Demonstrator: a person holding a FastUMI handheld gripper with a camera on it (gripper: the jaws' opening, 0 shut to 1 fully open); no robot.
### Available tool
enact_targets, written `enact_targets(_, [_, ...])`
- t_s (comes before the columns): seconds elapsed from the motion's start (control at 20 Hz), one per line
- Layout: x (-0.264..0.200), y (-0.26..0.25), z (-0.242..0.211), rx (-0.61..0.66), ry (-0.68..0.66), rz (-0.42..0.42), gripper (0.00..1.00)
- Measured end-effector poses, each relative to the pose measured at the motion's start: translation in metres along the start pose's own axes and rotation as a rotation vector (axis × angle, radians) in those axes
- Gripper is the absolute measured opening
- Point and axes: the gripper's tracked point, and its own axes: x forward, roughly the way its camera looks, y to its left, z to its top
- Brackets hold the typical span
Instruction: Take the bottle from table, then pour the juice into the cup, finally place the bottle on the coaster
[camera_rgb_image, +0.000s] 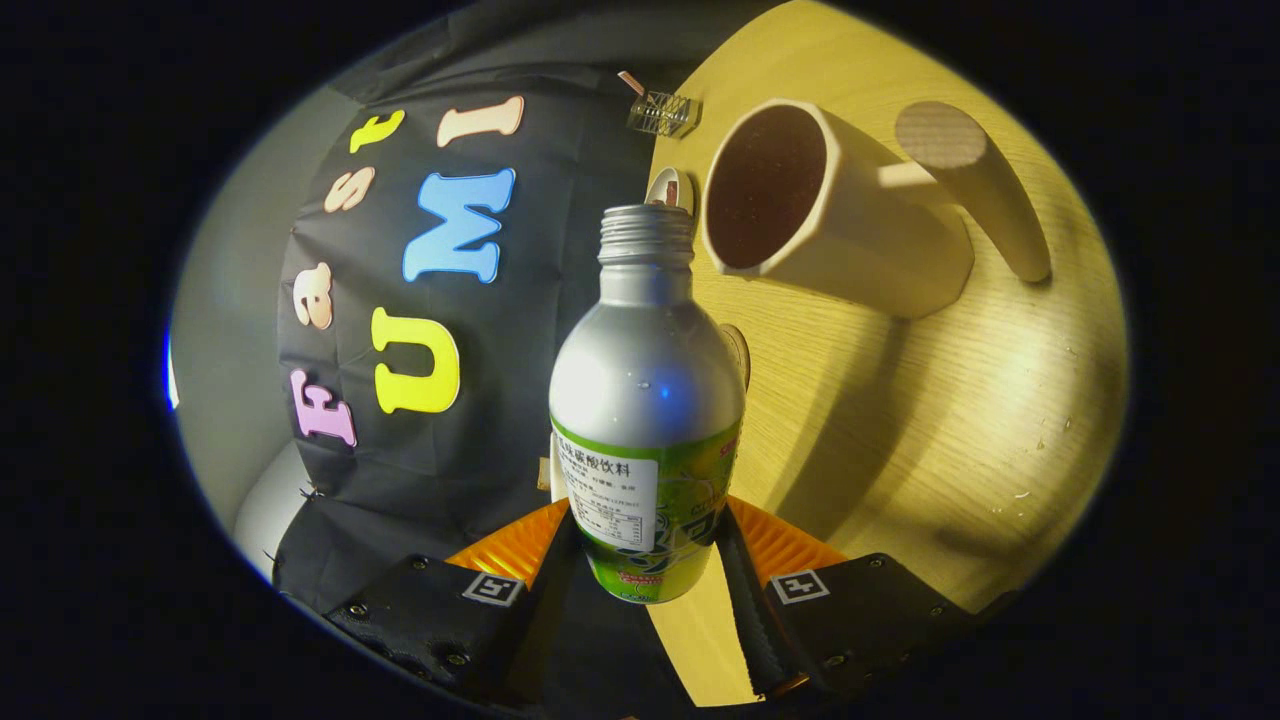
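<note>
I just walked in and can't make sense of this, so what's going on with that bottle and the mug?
A hand-held gripper is shut on a silver bottle with a green label, both fingers pressing its lower body. The bottle's cap is off and it is tilted, with its open mouth pointing toward a cream mug just beyond it on the wooden table. No juice shows leaving the mouth at this moment. A small clear holder sits farther back.
</note>
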Motion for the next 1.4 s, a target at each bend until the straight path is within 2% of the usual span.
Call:
enact_targets(0.55, [0.000,0.013,-0.002,0.151,0.032,0.036,0.75])
enact_targets(0.9, [0.000,0.018,-0.003,0.218,0.045,0.027,0.75])
enact_targets(1.4, [-0.003,0.020,0.000,0.266,0.061,0.028,0.75])
